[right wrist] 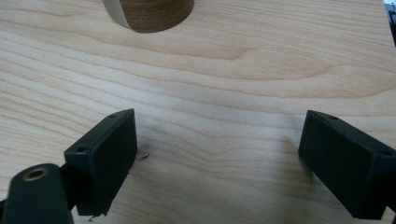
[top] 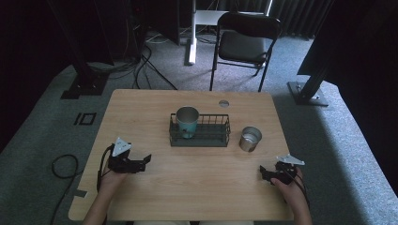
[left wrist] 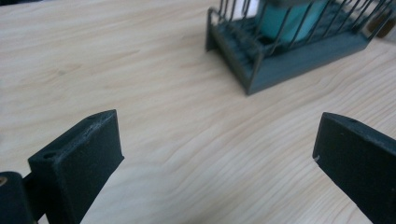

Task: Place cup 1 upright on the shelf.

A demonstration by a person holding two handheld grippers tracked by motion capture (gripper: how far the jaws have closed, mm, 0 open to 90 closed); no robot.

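The steel cup (top: 250,138) stands upright on the bench (top: 197,187), right of centre frame, just beside the wire rack (top: 200,131). The right claw (top: 265,172), wide open and empty, sits nearer, below it; the left claw (top: 145,160) also gapes empty.

Dim, shadowy high view; brighter gripper views, their far edges perhaps blurred.

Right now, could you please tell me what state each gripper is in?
Left gripper: open, holding nothing.
Right gripper: open, holding nothing.
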